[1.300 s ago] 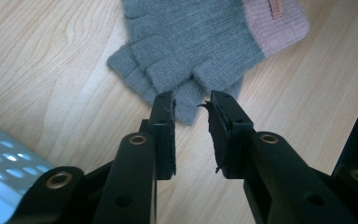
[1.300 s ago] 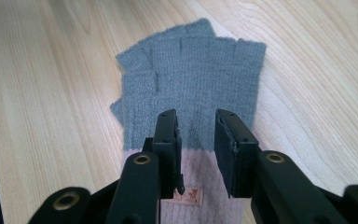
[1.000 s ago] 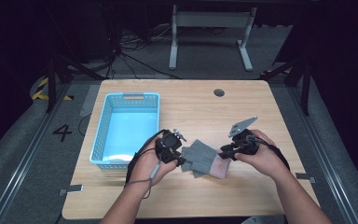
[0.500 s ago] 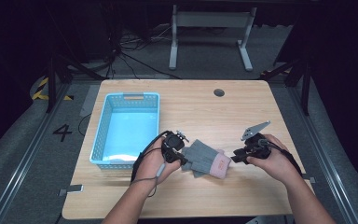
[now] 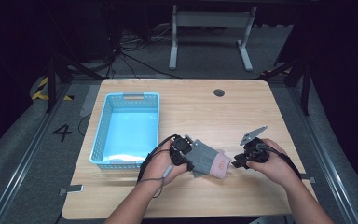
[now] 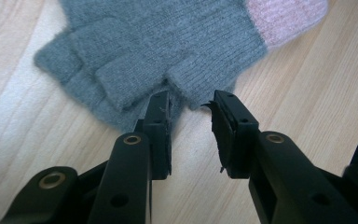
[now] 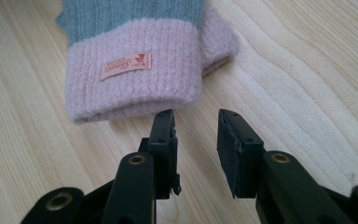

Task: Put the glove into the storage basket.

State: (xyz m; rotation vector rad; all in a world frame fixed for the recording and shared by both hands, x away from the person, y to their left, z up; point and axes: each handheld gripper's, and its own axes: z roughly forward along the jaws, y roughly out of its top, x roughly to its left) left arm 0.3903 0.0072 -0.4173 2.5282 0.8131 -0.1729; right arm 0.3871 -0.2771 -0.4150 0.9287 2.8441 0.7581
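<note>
Gloves (image 5: 207,160) — grey knit with pink cuffs, stacked one on the other — lie flat on the wooden table (image 5: 191,107), near its front edge and just right of the blue basket (image 5: 127,128). In the right gripper view a small orange label (image 7: 126,66) shows on the upper glove's cuff (image 7: 133,74), and a second pink cuff peeks out from behind it.

At the finger end, the left gripper (image 6: 191,105) has its jaws parted by a moderate gap and grips nothing; the left jaw's tip touches the edge of the grey knit, where the folded fingers (image 6: 93,70) lie, while the right jaw's tip sits right at that edge — whether it touches I cannot tell.

At the cuff end, the right gripper (image 7: 196,122) is likewise open and empty — its tips stand just short of the pink cuff, over bare wood.
</note>
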